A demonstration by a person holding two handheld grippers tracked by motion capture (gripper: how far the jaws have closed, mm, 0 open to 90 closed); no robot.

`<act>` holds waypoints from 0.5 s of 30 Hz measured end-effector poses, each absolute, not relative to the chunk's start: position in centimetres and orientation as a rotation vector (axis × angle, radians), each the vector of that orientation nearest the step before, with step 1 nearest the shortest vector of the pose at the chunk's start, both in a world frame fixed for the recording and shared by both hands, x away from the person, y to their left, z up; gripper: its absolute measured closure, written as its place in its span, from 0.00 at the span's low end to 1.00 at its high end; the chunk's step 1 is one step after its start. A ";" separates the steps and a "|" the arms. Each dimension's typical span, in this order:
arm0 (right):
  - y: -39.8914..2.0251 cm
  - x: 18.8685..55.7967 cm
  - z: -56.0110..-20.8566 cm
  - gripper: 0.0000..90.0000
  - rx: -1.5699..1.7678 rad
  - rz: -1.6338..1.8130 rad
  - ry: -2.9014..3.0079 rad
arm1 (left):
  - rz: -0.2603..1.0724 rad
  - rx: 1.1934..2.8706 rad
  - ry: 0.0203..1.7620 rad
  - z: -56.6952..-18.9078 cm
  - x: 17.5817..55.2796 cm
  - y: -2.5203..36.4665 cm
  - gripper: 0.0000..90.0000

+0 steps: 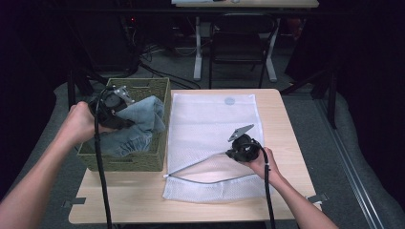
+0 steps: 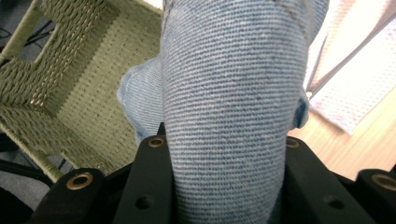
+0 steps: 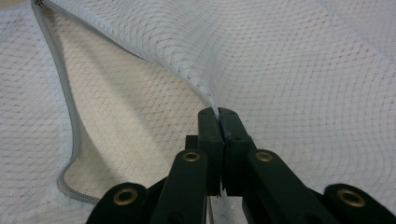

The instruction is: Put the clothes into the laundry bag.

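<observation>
Got my left gripper (image 1: 125, 110) clamped on the jeans (image 2: 229, 107) over the basket (image 1: 157, 88); right gripper (image 3: 218, 116) pinches the mesh bag (image 1: 210, 119) open. Next, I reckon: swing them into that opening.

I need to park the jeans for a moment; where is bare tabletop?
Bare table runs along the near edge, before the basket and mesh bag. A strip lies right of the bag, beyond the right tool. The basket is crowded with jeans, clamped in the left tool.
</observation>
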State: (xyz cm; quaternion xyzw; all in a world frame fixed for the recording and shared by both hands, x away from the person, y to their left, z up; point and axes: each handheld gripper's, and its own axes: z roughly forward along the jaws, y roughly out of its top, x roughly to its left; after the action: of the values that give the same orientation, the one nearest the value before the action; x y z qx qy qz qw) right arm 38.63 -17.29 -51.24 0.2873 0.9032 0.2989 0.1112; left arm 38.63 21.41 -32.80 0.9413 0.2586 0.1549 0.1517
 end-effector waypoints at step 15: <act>-17.4 38.7 -51.2 0.99 0.839 0.881 2.652 | 0.413 2.695 0.675 -31.2 37.1 18.5 0.79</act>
State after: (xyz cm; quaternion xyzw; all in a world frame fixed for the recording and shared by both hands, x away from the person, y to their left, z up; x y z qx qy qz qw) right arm 38.65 -17.36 -51.22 0.2858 0.9032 0.3001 0.1115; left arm 37.13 18.52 -31.18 0.9463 0.2369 0.1451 0.1655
